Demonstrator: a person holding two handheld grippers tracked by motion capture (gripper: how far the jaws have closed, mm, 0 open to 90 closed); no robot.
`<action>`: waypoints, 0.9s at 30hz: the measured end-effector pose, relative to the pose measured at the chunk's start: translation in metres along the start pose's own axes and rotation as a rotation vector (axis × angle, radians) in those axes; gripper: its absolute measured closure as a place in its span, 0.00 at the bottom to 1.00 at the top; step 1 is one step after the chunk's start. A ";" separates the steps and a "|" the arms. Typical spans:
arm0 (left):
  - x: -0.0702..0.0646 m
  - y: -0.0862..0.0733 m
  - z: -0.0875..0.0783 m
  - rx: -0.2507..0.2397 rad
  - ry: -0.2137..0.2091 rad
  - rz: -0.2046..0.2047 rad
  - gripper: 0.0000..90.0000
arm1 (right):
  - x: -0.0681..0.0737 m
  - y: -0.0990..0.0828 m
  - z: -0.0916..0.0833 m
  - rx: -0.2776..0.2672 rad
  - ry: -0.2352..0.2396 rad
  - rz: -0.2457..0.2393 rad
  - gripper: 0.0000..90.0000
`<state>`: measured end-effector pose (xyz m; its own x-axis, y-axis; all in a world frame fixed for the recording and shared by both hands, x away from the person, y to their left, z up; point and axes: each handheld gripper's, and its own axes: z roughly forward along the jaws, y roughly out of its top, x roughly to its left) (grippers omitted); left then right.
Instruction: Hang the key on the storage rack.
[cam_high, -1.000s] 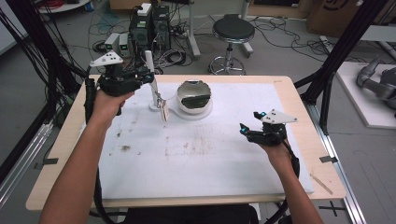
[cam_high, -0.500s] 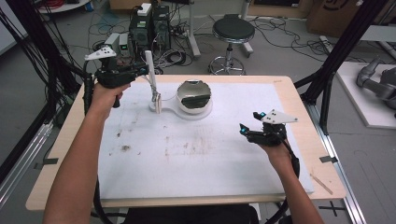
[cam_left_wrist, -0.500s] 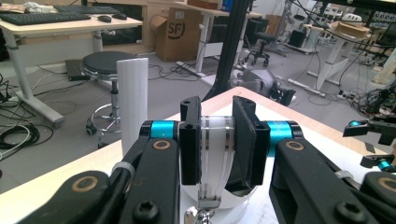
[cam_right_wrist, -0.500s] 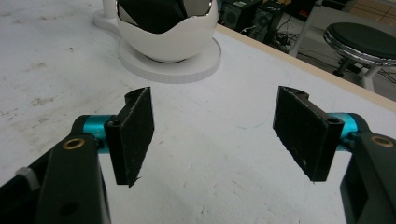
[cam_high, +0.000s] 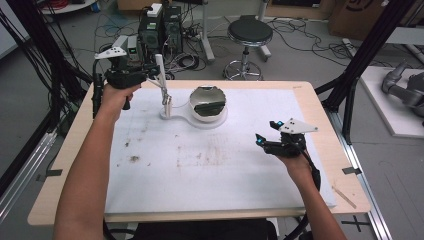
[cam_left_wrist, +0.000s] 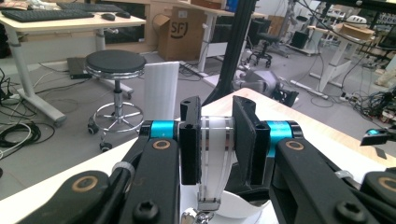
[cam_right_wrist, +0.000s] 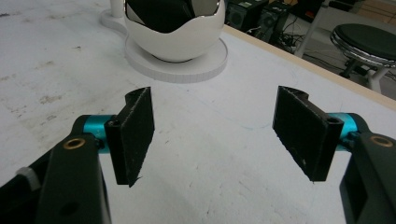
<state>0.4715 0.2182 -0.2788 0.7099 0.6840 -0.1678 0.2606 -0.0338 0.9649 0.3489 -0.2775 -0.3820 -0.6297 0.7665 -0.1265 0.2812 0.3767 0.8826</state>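
Note:
A white egg-shaped bowl (cam_high: 207, 107) with a broken-looking rim and something dark inside sits on a white base plate (cam_high: 172, 116) at the back of the table. My left gripper (cam_high: 156, 74) is shut on a white bar (cam_high: 161, 70) that stands nearly upright over the plate's small left foot, metal fittings at its lower end. In the left gripper view the bar (cam_left_wrist: 215, 154) is squeezed between the jaws of that gripper (cam_left_wrist: 217, 135). My right gripper (cam_high: 261, 141) rests low at the right, open and holding nothing. In its own view the right gripper (cam_right_wrist: 219, 126) faces the bowl (cam_right_wrist: 173, 28).
A white sheet (cam_high: 200, 165) with dark smudges covers most of the wooden table (cam_high: 320, 115). Behind the table are a round stool (cam_high: 249, 35), computer cases (cam_high: 160, 30) and loose cables on the floor. Black frame posts (cam_high: 360, 65) stand at both sides.
My left hand has moved left and back with the bar. The bar's lower end swung away from the bowl's side to above the plate's small foot. The right gripper stayed still.

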 end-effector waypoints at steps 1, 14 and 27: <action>0.001 -0.001 0.001 -0.004 0.001 -0.007 0.81 | 0.000 0.000 -0.001 0.000 0.000 0.001 0.33; 0.006 -0.010 0.006 -0.004 0.004 -0.022 0.80 | -0.002 -0.002 -0.002 -0.004 0.002 0.004 0.33; 0.006 -0.011 -0.013 -0.063 0.031 -0.030 0.75 | -0.002 -0.002 -0.002 -0.004 0.001 0.008 0.33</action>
<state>0.4643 0.2325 -0.2877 0.6815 0.7064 -0.1913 0.2392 0.0321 0.9704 0.3480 -0.2808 -0.3829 -0.6281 0.7689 -0.1194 0.2834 0.3690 0.8851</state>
